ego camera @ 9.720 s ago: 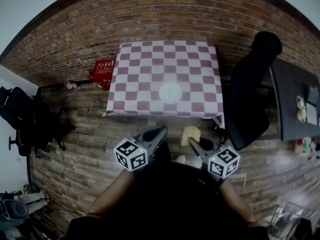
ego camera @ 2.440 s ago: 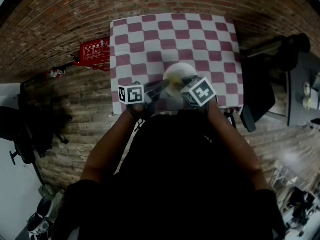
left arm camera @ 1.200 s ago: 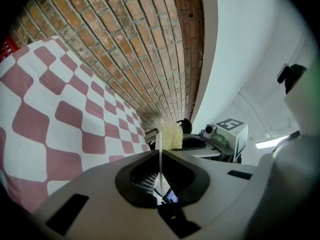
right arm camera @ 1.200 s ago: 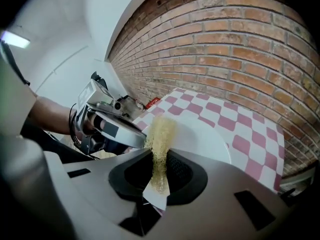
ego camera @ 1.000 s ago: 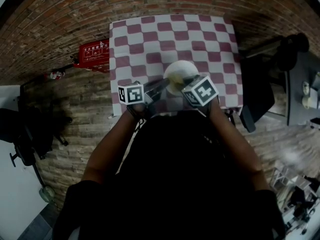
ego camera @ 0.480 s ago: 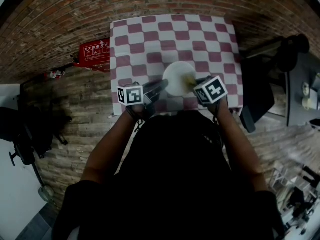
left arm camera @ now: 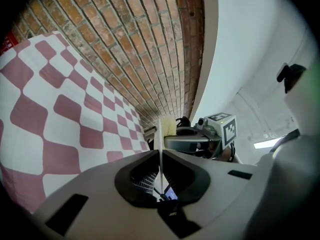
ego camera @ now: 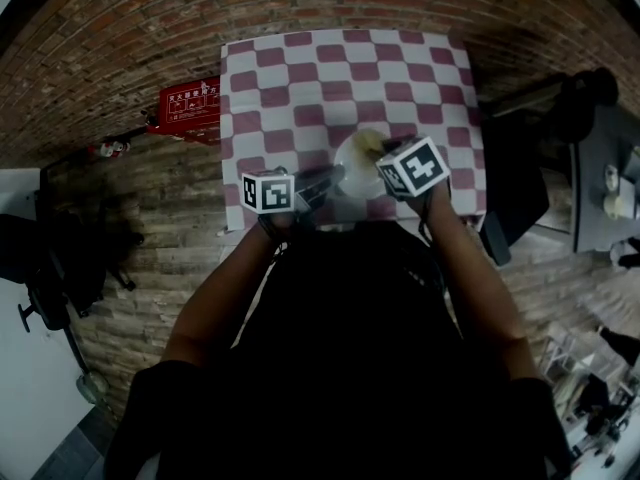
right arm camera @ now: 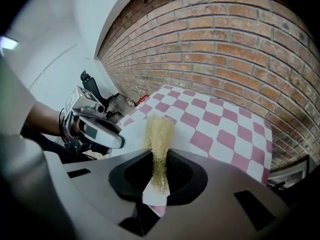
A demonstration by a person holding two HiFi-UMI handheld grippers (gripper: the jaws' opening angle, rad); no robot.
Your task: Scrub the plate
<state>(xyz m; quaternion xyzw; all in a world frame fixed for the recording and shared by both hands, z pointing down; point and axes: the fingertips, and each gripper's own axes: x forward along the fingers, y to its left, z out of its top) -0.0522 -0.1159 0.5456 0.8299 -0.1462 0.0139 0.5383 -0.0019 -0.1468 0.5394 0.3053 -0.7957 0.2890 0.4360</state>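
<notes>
Plate [ego camera: 355,168] clamped in the left tool [ego camera: 328,177], sponge [ego camera: 370,141] held in the right tool [ego camera: 388,153].
The plate is gripped by its near-left rim, seen edge-on between the left tool's nearly closed jaws, over the near part of the checkered surface [ego camera: 300,68]. The yellow sponge is pinched between the right tool's jaws and is laid against the plate's face, across from the left tool.

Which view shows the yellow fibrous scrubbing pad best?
The right gripper view: the yellow fibrous scrubbing pad sits close, clamped between the jaws. Head view: a small speck. Left gripper view: a pale tuft.
</notes>
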